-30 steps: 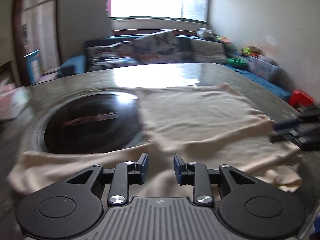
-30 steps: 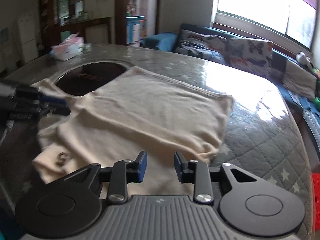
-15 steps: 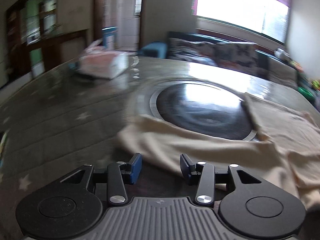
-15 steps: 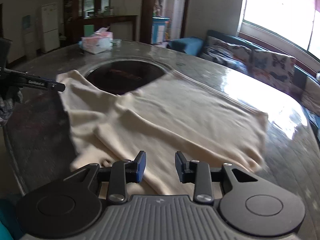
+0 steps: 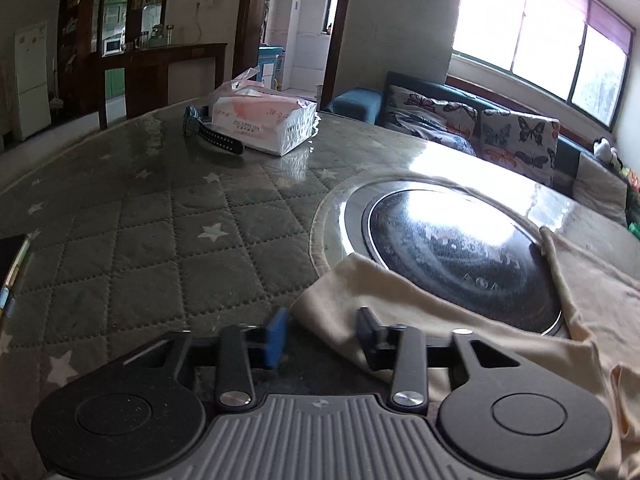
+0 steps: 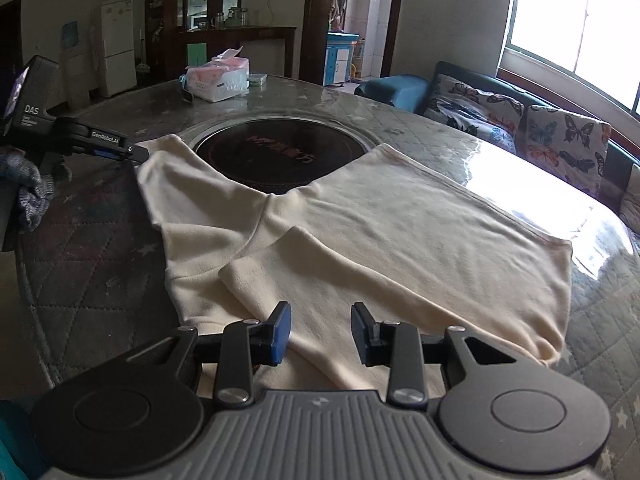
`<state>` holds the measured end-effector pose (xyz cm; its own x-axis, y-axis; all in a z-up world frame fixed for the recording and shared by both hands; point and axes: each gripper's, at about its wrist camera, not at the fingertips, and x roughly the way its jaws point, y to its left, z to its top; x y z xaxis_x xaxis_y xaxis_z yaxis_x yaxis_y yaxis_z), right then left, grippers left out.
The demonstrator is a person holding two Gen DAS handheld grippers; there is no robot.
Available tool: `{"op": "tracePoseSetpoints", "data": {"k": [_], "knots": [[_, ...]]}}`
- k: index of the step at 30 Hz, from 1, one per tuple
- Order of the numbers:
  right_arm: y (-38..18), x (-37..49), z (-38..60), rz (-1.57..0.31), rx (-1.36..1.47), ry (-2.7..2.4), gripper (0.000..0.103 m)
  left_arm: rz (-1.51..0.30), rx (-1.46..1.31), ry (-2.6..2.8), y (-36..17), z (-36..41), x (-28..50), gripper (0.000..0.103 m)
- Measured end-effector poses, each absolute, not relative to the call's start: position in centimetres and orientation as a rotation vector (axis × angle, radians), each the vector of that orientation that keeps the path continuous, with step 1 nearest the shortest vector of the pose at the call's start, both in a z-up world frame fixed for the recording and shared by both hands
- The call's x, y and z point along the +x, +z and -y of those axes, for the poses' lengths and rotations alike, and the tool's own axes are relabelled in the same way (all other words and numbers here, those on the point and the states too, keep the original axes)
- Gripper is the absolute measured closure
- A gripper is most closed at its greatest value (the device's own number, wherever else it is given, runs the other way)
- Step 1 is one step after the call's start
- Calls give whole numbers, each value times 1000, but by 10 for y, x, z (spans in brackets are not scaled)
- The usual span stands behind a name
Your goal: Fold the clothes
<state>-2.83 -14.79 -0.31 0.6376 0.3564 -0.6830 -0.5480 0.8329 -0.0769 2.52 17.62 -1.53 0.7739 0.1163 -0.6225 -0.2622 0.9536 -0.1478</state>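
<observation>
Now cream shirt (image 6: 400,232) flat, sleeve (image 5: 360,292) toward left tongs (image 5: 322,330); both tongs agape.

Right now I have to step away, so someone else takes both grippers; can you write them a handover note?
Left gripper: open, holds nothing, at the end of the cream shirt's left sleeve.
Right gripper: open, holds nothing, over the right sleeve.
Cream shirt: spread on the quilted table, partly over the round cooktop.
Done: right sleeve folded onto the body.
Left: left sleeve, then the body folds.
</observation>
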Motion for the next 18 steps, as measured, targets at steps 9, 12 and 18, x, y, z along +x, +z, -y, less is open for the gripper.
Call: {"op": "tracePoseSetpoints", "data": {"k": [9,12,18], "knots": [[3,-36,167,-688,-247,479,70,-557,-266,110,23,-152,17,96],[4,-38,177,-683,-230,461,70,-501,-254,11,51,-126,13,97],[7,-46,200,-668,-182,413,70,-425,-203,-229,92,-54,4,97]]}}
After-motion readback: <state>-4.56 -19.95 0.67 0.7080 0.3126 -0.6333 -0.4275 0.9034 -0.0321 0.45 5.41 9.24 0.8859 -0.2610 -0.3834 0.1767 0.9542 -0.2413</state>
